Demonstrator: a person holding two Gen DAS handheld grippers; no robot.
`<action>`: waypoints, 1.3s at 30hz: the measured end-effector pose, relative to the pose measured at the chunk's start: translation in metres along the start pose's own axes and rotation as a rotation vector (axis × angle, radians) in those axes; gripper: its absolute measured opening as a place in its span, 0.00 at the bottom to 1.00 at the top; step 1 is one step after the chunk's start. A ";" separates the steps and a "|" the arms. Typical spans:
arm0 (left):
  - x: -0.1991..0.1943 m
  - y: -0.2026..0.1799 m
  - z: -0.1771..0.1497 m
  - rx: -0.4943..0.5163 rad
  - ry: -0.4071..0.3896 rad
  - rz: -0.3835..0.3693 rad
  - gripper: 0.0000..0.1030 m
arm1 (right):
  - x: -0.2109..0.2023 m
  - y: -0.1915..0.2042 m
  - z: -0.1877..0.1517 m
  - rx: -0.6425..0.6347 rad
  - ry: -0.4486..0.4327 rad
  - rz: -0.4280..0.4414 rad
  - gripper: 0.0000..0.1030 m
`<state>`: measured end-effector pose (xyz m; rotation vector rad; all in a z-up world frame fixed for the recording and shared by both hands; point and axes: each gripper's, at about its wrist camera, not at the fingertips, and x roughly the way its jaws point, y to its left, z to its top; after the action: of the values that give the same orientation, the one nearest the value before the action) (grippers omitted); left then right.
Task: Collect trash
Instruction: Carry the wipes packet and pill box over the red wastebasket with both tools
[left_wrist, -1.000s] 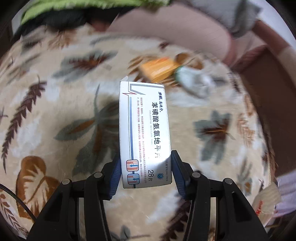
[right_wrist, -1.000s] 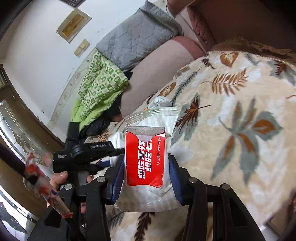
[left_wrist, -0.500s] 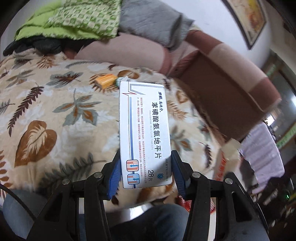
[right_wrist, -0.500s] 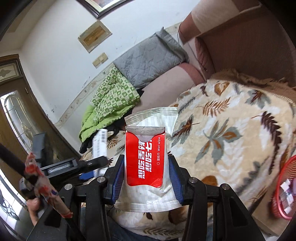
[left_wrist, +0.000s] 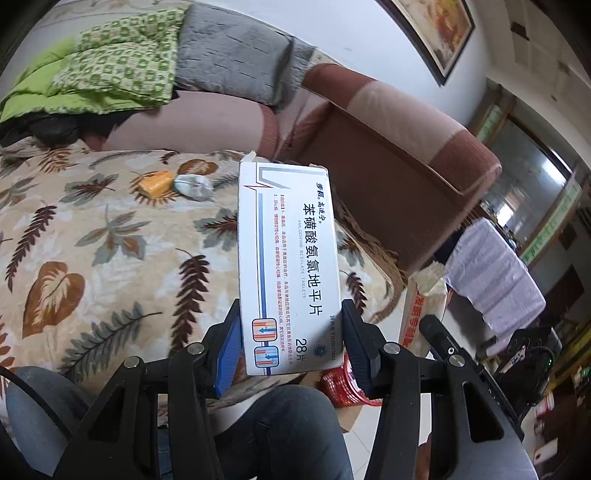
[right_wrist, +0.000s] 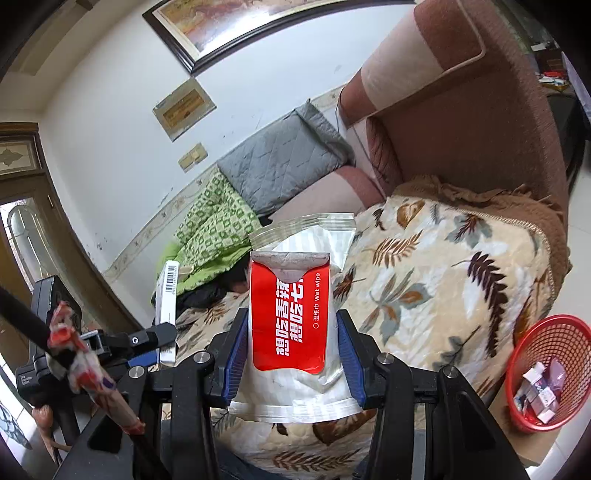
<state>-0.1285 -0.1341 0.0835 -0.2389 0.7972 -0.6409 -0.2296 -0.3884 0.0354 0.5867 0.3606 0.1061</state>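
Left tongs (left_wrist: 291, 343) clamp a pill box (left_wrist: 290, 266) at centre frame; right tongs (right_wrist: 290, 350) clamp a wipe packet (right_wrist: 295, 314). Carry both over the red basket (right_wrist: 532, 347), lower right, before releasing.

A brown sofa (right_wrist: 480, 110) with a leaf-pattern blanket (right_wrist: 443, 280) fills the right side. A grey cushion (right_wrist: 280, 170) and a green quilt (right_wrist: 214, 229) lie at centre. A framed picture (right_wrist: 258, 26) hangs on the white wall (right_wrist: 110, 110), upper left.

I see a white, blue-striped medicine box (left_wrist: 290, 269), a red-and-silver wet wipe packet (right_wrist: 291, 317), a cream leaf-patterned blanket (left_wrist: 92, 236), and a red basket (right_wrist: 546, 373).
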 end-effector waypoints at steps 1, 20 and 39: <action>0.001 -0.004 0.000 0.005 0.002 -0.007 0.48 | -0.004 -0.001 0.001 0.002 -0.005 -0.002 0.48; 0.016 -0.055 -0.011 0.097 0.050 -0.081 0.48 | -0.049 -0.029 0.007 0.037 -0.069 -0.076 0.48; 0.026 -0.084 -0.017 0.147 0.084 -0.125 0.48 | -0.077 -0.045 0.013 0.070 -0.114 -0.142 0.48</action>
<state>-0.1646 -0.2161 0.0926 -0.1293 0.8156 -0.8278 -0.2971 -0.4482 0.0438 0.6313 0.2948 -0.0765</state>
